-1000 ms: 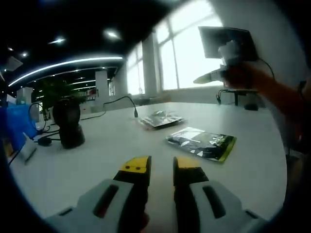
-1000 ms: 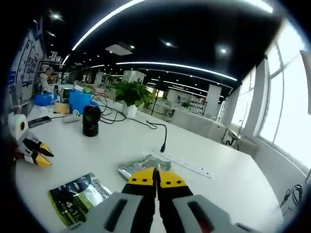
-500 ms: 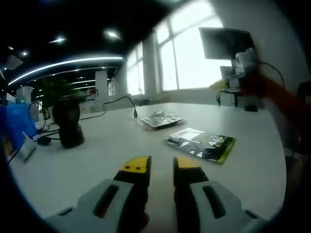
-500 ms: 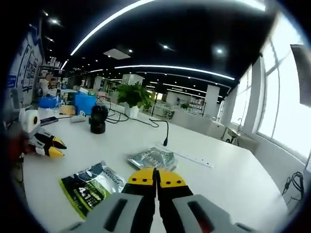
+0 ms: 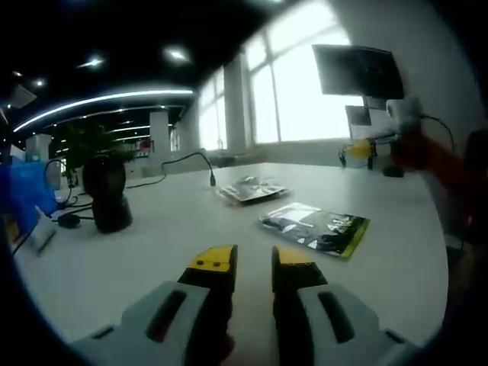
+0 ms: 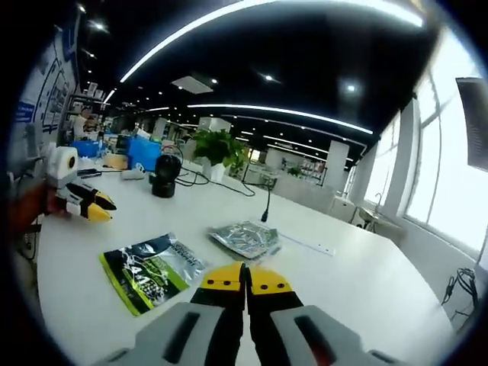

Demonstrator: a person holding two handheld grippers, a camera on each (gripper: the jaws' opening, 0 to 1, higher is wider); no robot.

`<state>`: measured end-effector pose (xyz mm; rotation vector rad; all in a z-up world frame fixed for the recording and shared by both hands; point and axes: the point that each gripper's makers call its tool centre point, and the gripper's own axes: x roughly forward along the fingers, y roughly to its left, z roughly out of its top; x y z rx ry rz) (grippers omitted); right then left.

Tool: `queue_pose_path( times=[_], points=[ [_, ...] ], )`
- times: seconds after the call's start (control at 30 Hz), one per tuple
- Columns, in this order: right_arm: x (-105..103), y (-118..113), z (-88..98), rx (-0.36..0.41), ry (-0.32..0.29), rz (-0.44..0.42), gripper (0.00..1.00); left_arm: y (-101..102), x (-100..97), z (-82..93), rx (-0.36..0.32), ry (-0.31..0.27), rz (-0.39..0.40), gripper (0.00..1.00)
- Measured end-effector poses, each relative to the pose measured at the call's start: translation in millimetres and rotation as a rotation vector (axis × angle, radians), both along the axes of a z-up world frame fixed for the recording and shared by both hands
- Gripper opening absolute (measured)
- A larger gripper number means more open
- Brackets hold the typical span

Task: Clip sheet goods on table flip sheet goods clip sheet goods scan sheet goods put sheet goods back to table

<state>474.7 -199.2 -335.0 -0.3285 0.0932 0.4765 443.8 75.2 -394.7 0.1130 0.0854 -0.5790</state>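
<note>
Flat green-edged dark packet (image 6: 152,268) lies on white table (image 6: 366,290).

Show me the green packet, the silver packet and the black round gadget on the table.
Green packet (image 6: 152,269), right gripper view, middle of its printed face.
Silver packet (image 6: 245,238), right gripper view, its centre.
Black round gadget (image 5: 106,191), left gripper view, its body.

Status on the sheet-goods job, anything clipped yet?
Nothing looks done. The green packet and silver packet both lie flat on the table. The left gripper is open and empty, the right gripper shut on nothing. Clipping, flipping, scanning and returning remain.
</note>
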Motion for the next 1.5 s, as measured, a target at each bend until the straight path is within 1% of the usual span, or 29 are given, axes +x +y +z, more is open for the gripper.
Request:
queue_pose_path(
  times=[0.13,0.2,0.3,0.37,0.43,0.5,0.6,0.7,0.87,1.07,1.1,1.17,1.27,1.3,1.33,1.4,1.5],
  points=[
    [-1.2,-8.0,-7.8,0.062,0.019,-0.006,0.00,0.2,0.0,0.2,-0.001,-0.001,-0.002,0.11],
    [-0.9,-13.3,-12.5,0.072,0.024,-0.017,0.00,0.4,0.2,0.1,-0.001,-0.001,-0.001,0.11],
    [-1.5,-20.1,-18.1,0.123,0.035,-0.027,0.00,0.6,0.4,-0.1,-0.002,0.000,-0.001,0.11],
    [-2.3,-24.5,-20.6,0.134,0.030,-0.033,0.00,0.3,0.4,-0.3,-0.001,0.001,-0.002,0.11],
    [-2.5,-29.8,-21.8,0.163,0.030,-0.049,0.00,-0.5,0.0,-0.4,0.000,0.000,-0.007,0.11],
    [-4.9,-31.4,-25.4,0.170,0.033,-0.047,0.00,-0.8,-0.4,-0.3,0.001,-0.001,-0.008,0.11],
    [-7.9,-33.6,-30.4,0.155,0.026,-0.045,0.00,-1.0,-1.0,-0.1,0.000,-0.002,-0.009,0.11],
    [-10.3,-33.3,-31.8,0.185,0.021,-0.028,0.00,-0.8,-1.5,0.5,-0.006,-0.001,-0.007,0.11],
    [-12.4,-32.9,-36.8,0.198,0.020,-0.019,0.00,-2.6,-3.7,0.1,0.000,0.000,-0.013,0.11],
    [-12.7,-34.3,-47.7,0.226,0.023,-0.041,0.00,-4.5,-4.8,-0.4,0.005,0.001,-0.020,0.11],
    [-13.6,-34.4,-47.5,0.215,0.021,-0.041,0.00,-4.5,-5.0,-0.3,0.006,-0.001,-0.019,0.11],
    [-14.4,-33.2,-45.1,0.225,0.012,-0.028,0.00,-4.0,-5.2,-0.2,0.006,0.000,-0.016,0.11],
    [-13.9,-36.4,-53.1,0.246,0.046,-0.027,0.00,-0.3,-3.5,0.5,0.007,-0.006,0.005,0.11],
    [-13.8,-38.0,-53.5,0.256,0.052,-0.031,0.00,0.0,-3.3,0.5,0.005,-0.004,0.006,0.11],
    [-14.0,-39.4,-50.9,0.289,0.051,-0.032,0.00,0.1,-3.0,0.7,0.000,-0.002,0.005,0.11],
    [-13.9,-40.8,-51.1,0.308,0.059,-0.028,0.00,0.4,-2.6,0.3,0.002,-0.002,0.006,0.11],
    [-13.2,-40.9,-52.2,0.304,0.061,-0.035,0.00,-0.1,-2.8,-0.4,0.009,-0.003,0.002,0.11]
  ],
)
